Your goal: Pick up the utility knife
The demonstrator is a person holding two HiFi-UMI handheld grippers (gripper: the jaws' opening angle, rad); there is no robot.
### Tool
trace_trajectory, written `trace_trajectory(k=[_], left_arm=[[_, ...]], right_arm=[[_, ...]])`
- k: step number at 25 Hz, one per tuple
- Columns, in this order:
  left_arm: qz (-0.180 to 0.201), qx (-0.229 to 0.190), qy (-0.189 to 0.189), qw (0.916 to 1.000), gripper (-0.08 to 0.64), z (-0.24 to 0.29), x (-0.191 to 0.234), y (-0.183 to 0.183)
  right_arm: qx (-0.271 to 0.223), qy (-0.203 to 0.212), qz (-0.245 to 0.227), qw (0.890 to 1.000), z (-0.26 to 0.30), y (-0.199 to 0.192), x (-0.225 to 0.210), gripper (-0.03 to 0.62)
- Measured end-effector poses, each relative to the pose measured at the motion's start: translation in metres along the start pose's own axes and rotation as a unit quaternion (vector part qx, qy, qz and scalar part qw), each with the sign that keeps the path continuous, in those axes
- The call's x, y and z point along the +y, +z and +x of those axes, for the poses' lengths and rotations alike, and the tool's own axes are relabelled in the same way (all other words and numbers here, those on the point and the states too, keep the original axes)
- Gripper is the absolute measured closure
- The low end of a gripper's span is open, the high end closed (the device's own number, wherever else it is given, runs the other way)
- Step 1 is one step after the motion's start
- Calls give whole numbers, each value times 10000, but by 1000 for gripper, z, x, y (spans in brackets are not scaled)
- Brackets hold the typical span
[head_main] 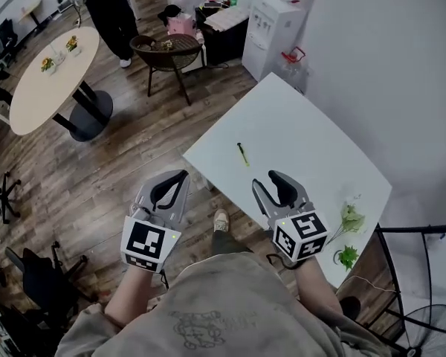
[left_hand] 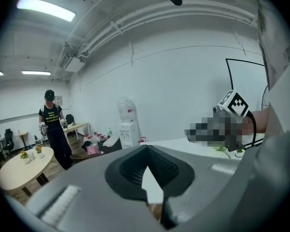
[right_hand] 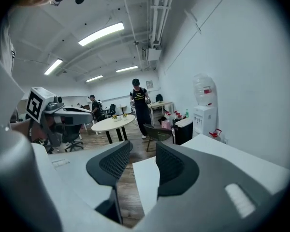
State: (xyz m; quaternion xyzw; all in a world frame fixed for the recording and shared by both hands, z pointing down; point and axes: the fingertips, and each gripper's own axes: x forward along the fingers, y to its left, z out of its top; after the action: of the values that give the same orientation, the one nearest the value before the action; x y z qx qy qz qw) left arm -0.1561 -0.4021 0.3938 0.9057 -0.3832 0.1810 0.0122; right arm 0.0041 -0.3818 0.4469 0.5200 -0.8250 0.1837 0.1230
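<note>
The utility knife (head_main: 242, 154) is a small, thin, green-and-dark object lying alone on the white table (head_main: 305, 136), near its left corner. My right gripper (head_main: 266, 181) hovers over the table's near edge, just right of and nearer than the knife, jaws apart and empty. The same gap shows in the right gripper view (right_hand: 142, 146), with the table (right_hand: 146, 178) below it. My left gripper (head_main: 181, 175) hangs over the wooden floor left of the table corner, its jaws meeting at the tips (left_hand: 146, 148). Neither gripper view shows the knife.
Small green plants (head_main: 350, 218) sit at the table's right corner. A black metal rack (head_main: 424, 233) and a fan (head_main: 431, 326) stand to the right. Farther off are a water dispenser (head_main: 271, 21), a dark round chair (head_main: 167, 50), an oval table (head_main: 52, 69) and a standing person (head_main: 108, 6).
</note>
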Motion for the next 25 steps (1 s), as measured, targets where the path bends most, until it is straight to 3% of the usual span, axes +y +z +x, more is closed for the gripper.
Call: trace_trajectory(k=[11, 25], left_arm=[[-191, 1041, -609, 9925, 560, 123, 8, -64], [-439, 1897, -1072, 9750, 560, 183, 30, -150]], right_arm=[[1169, -82, 337, 9925, 103, -84, -72, 399], [2103, -381, 498, 9756, 185, -166, -102, 413]])
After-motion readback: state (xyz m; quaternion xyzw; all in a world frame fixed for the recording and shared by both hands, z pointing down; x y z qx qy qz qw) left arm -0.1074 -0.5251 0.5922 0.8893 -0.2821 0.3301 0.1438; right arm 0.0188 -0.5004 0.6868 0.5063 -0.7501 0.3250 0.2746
